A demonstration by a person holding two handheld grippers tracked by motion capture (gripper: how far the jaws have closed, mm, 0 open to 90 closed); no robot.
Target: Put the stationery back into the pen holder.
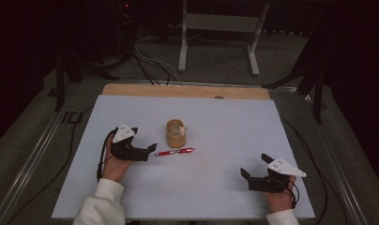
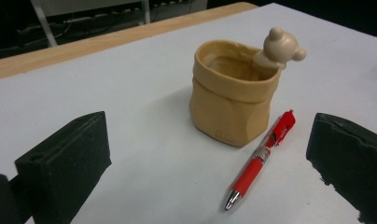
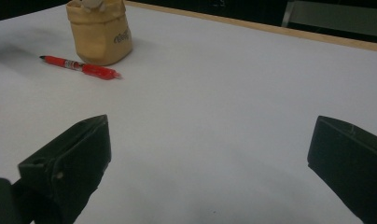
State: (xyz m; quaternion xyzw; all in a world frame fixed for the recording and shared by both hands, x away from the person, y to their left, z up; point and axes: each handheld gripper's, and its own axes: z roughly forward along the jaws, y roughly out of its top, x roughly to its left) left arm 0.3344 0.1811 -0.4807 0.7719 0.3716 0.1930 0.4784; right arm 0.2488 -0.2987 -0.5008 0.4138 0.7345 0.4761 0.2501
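The red pen (image 2: 262, 157) lay just beside the bear cup (image 2: 233, 93), light, stiff, likely slippery; best pinched mid-barrel. The left gripper (image 1: 143, 151) and right gripper (image 1: 254, 172) both gaped, empty.

High view: fixed above the near edge, facing forward and down over the whole white tabletop (image 1: 216, 187). Left gripper view: low, close to the tan bear-topped pouch-shaped holder (image 2: 233, 100) and red plastic pen (image 2: 263, 156). Right gripper view: low near the near right corner, farther off; shares both.
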